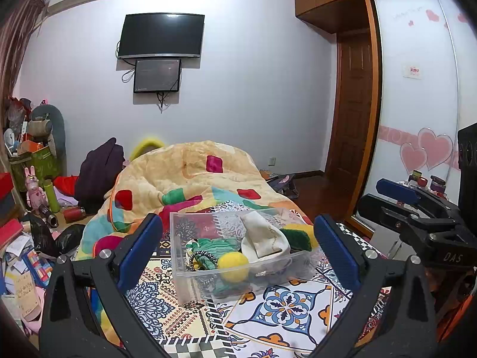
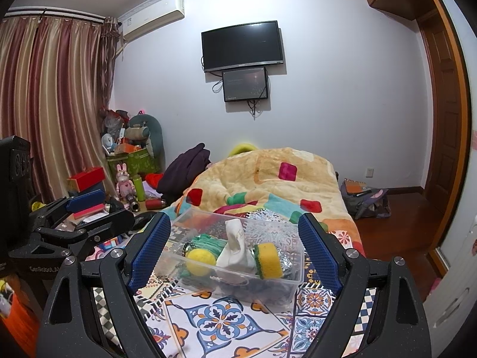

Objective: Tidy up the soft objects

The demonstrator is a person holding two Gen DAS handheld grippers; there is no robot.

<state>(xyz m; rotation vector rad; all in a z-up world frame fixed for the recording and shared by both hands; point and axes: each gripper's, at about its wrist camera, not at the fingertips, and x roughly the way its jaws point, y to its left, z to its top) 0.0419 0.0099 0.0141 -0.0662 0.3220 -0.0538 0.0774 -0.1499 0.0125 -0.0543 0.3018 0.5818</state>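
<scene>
Patterned bedspread [image 2: 226, 322] under both empty claws; "GenRobot.AI", "DAS" legible.

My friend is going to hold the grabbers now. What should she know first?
Left gripper: open, holding nothing.
Right gripper: open, holding nothing.
The clear bin sits on the patterned bedspread. Inside it are the yellow ball, white cloth pouch, yellow-green sponge and green cloth.
Done: these soft things are in the bin.
Left: I see no other loose soft things beside the bin, so check around it.
</scene>
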